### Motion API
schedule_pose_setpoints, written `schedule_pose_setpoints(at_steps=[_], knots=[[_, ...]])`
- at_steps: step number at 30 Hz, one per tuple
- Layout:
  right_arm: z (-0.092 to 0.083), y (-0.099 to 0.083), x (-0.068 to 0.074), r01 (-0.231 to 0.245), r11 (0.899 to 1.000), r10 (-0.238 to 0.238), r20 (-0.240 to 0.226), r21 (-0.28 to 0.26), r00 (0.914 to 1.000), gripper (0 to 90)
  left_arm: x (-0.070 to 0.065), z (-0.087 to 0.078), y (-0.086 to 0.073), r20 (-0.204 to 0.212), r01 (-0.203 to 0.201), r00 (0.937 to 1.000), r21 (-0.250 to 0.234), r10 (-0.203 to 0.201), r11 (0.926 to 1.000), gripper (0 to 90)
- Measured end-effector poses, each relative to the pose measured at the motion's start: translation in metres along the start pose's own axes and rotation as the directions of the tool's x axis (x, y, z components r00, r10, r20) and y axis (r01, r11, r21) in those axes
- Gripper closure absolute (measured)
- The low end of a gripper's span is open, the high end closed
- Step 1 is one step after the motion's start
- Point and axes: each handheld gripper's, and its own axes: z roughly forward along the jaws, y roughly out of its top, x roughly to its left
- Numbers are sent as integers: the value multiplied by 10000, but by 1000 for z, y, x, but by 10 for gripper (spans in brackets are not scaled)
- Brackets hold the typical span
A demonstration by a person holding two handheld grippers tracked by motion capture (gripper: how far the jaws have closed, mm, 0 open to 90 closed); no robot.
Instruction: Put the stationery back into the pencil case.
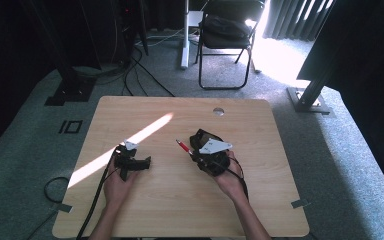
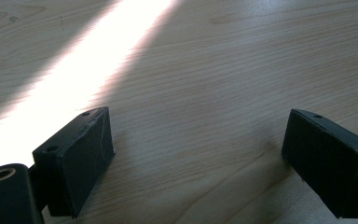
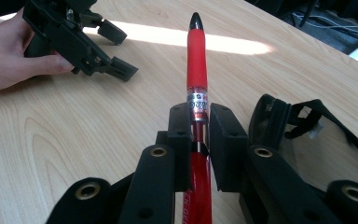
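Right gripper view shows the right gripper (image 3: pixel 199 122) pinching a red pen (image 3: pixel 197 56) pointing toward twelve o'clock over the table (image 3: pixel 74 130), probably readied for handover, while the left gripper (image 3: pixel 116 49) waits spread at ten o'clock.

Wide-open tool (image 2: pixel 198 158) over table (image 2: pixel 205 60)

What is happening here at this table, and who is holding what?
A person sits at the light wooden table with a gripper in each hand. The right gripper is shut on a red pen with a black tip, which points forward beyond the jaws. The left gripper rests open on the table, holding nothing.
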Motion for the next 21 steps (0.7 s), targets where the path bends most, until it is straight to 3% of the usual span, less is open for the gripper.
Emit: schedule_pose_setpoints(at_steps=[21], knots=[[-12, 2, -16, -290, 9993, 299, 373, -240, 9989, 797, 0, 0, 0, 0, -1, 10000, -1, 1, 10000, 89]])
